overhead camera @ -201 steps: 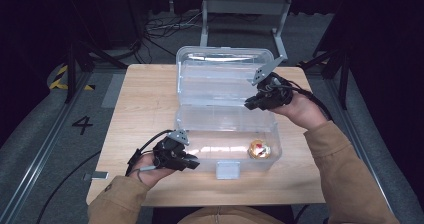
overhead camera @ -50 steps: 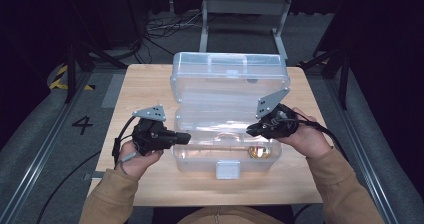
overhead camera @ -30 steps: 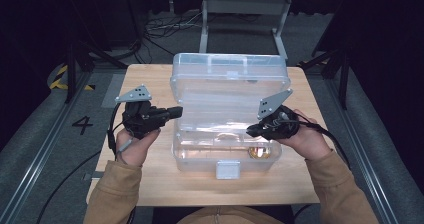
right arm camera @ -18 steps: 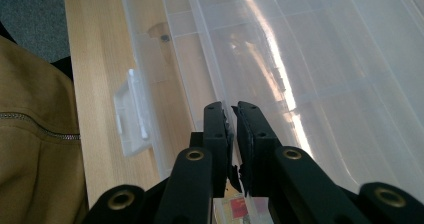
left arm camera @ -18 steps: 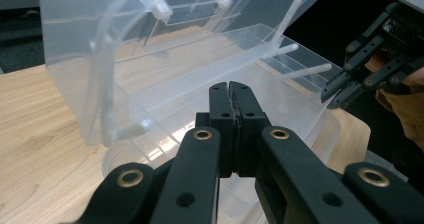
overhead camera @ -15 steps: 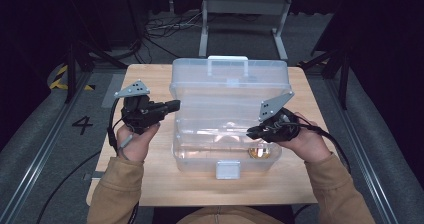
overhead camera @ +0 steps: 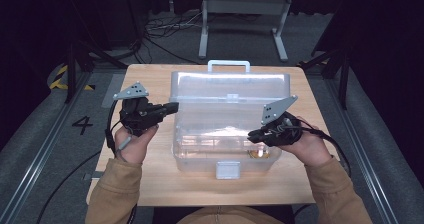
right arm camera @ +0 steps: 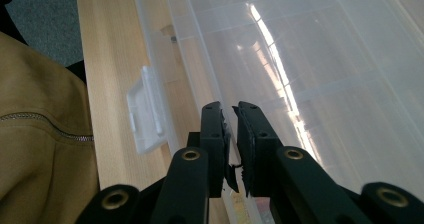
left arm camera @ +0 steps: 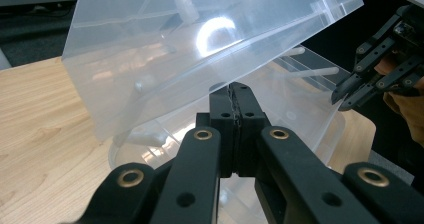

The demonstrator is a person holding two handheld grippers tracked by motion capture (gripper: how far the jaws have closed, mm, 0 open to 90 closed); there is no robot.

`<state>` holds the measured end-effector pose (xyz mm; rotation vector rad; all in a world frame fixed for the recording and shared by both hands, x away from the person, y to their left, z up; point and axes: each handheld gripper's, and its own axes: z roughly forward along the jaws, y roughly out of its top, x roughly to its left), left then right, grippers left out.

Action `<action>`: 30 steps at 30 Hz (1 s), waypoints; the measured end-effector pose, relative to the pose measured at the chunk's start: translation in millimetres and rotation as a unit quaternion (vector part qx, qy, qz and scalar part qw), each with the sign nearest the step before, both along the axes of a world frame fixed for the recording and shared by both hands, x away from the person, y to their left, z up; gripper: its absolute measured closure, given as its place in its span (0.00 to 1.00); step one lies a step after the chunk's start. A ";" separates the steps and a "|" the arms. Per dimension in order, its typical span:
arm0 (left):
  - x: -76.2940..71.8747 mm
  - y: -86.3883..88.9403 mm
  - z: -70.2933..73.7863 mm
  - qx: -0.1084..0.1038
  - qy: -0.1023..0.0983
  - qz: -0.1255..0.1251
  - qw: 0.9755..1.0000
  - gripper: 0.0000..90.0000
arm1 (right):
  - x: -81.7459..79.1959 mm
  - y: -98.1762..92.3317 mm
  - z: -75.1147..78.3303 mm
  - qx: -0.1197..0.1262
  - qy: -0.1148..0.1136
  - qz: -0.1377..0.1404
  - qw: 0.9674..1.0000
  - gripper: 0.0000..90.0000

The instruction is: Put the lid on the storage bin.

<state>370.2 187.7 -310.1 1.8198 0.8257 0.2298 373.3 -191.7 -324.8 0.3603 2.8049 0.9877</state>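
**Closing the hinged storage box: lid half down**

Left gripper (overhead camera: 172,106): jaws pressed together, nothing between them, tips under the left edge of the clear lid (overhead camera: 230,91). Right gripper (overhead camera: 251,135): we see its jaws a slit apart, just opening, empty, at the lid's right front edge. Clear plastic box (overhead camera: 225,156): mid-table (overhead camera: 150,76), white latch (overhead camera: 227,170) facing us, small round orange item (overhead camera: 258,154) inside. We judge the lid best lowered evenly from both sides until its rim meets the base, then latched.

The left gripper (overhead camera: 167,108) points level toward the right gripper (overhead camera: 252,135), its fingers (left arm camera: 232,109) pressed together. The right gripper's fingers (right arm camera: 217,121) have just been parting slightly, with nothing between them.
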 end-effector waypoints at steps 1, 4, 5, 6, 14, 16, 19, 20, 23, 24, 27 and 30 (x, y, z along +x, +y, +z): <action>-0.2 0.2 0.1 0.000 0.000 -0.001 1.000 0.99 | -0.3 -1.5 0.6 0.003 -0.002 0.000 1.000 0.90; -0.4 0.4 -0.2 0.000 0.001 -0.002 1.000 1.00 | -0.7 -5.9 2.9 0.015 0.002 -0.001 1.000 0.88; -0.5 0.4 -0.3 0.000 0.002 -0.003 1.000 0.99 | -1.4 -8.3 4.6 0.023 0.001 -0.002 1.000 0.88; -0.8 0.4 -0.3 0.001 0.002 -0.004 1.000 0.99 | -1.9 -10.3 5.8 0.030 -0.001 -0.003 1.000 0.88; -3.2 1.8 -0.4 0.008 0.002 -0.009 1.000 0.99 | -3.0 -36.9 9.0 0.096 -0.011 -0.039 0.995 0.96; -3.0 2.7 -0.5 0.010 0.001 -0.011 1.000 0.99 | -2.9 -45.5 10.1 0.117 -0.013 -0.048 0.992 0.97; -2.3 4.0 -1.3 0.009 0.004 -0.014 1.000 0.99 | -2.9 -54.9 9.1 0.134 -0.020 -0.064 0.989 0.98; -2.0 4.4 -1.6 0.010 0.005 -0.013 1.000 0.99 | -2.4 -58.6 8.4 0.140 -0.021 -0.072 0.987 0.98; -1.6 5.3 -3.0 0.011 0.010 -0.014 1.000 0.99 | -1.6 -66.2 7.5 0.155 -0.020 -0.091 0.983 0.98; -1.5 5.5 -3.1 0.011 0.010 -0.014 1.000 0.99 | -1.4 -69.0 7.5 0.159 -0.021 -0.096 0.982 0.98; -1.5 5.8 -3.2 0.012 0.013 -0.016 1.000 0.99 | -1.1 -75.5 7.5 0.166 -0.025 -0.106 0.980 0.99; -2.2 5.4 -2.1 0.022 0.012 -0.018 1.000 0.99 | -0.9 -81.5 7.7 0.165 -0.027 -0.110 0.980 0.99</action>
